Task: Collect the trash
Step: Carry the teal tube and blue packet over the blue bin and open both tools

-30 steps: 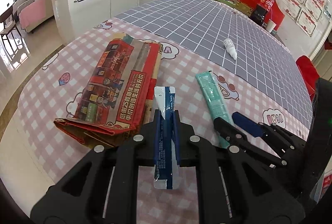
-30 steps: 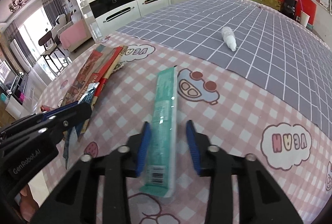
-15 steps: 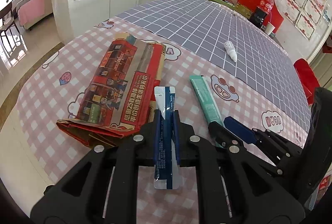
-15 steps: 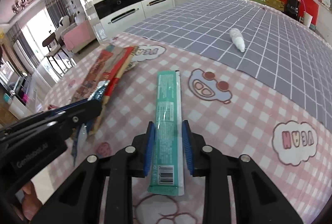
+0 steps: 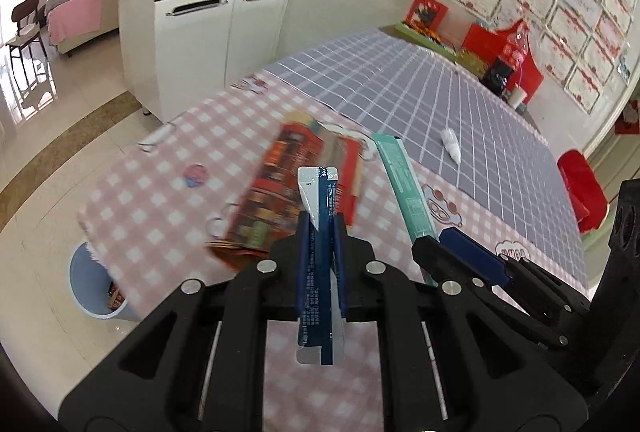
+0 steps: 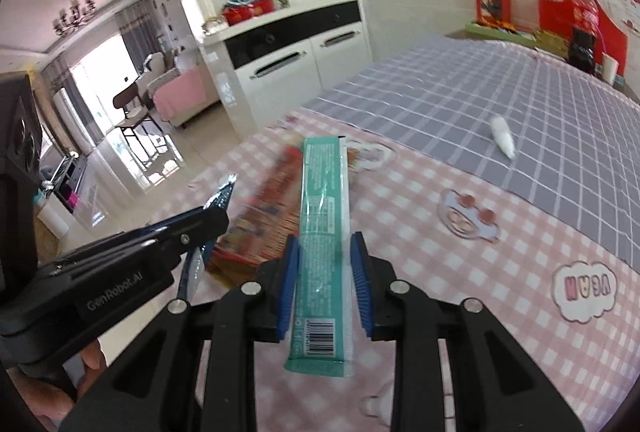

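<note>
Trash is half gathered, as far as the views show: the left gripper [image 5: 320,232] is clenched on a blue-and-white sachet [image 5: 319,264], and the right gripper [image 6: 325,272] grasps a long teal wrapper [image 6: 325,216] between its blue pads — both pieces lifted clear of the pink checked tablecloth [image 5: 160,199]. Neither has been dropped yet; a pale blue bin [image 5: 94,290] stands on the floor at about eight o'clock in the left view, with something red already inside. Left on the table are a folded red flyer [image 5: 276,199], just beyond the sachet at twelve o'clock, and a small white tube [image 6: 503,135] at two o'clock on the grey grid cloth. Readable writing: "GenRobot.AI" on the left gripper's side, and a barcode on the teal wrapper — its small print is too fine to read.
</note>
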A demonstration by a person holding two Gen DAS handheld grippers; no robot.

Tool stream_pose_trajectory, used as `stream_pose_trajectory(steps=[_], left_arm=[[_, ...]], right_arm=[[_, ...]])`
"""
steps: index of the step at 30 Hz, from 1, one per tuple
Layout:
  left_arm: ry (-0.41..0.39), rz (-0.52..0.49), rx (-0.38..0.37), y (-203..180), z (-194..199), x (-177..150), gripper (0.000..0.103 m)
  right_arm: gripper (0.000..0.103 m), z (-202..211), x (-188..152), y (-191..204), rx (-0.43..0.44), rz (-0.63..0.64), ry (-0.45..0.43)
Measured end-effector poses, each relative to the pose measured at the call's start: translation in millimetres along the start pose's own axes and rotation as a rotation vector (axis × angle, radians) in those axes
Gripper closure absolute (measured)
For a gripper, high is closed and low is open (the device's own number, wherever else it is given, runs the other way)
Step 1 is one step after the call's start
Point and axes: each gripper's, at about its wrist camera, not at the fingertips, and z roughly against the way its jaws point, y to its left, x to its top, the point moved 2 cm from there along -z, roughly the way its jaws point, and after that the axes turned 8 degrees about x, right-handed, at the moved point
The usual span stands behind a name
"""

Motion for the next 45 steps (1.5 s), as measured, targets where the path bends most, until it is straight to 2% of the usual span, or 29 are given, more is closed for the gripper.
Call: stream_pose_trajectory(steps=[7, 13, 21, 27, 37, 39, 41, 45], left_arm=[[-0.055, 0.078, 0.037, 69, 25, 8, 0.091], [-0.083, 0.175, 0.113, 152, 39, 11, 0.091], [-0.067, 0.32, 0.24, 272, 38, 0, 0.091], [-0.013, 0.426, 0.309, 350, 17, -19, 0.091], [0.051, 0.524, 0.389, 434, -18, -37, 0.091], [0.059, 0.538, 0.404, 449, -24, -42, 0.091], [0.074, 0.549, 0.426, 460, -30, -46, 0.091], [0.092, 0.562, 0.439, 472, -39, -51, 0.091]], right_arm=[[0.077, -22, 12, 72, 0.091, 0.077, -0.008], [0.077, -62, 16, 147, 0.188, 0.157, 0.029], [0.077, -136, 6, 244, 0.31, 0.243, 0.136], [0.077, -204, -13, 309, 0.376, 0.295, 0.25], [0.076, -290, -41, 372, 0.422, 0.336, 0.355], [0.073, -301, -43, 383, 0.43, 0.358, 0.338], [0.063, -315, -46, 393, 0.402, 0.391, 0.329], [0.056, -334, -51, 399, 0.395, 0.378, 0.35]])
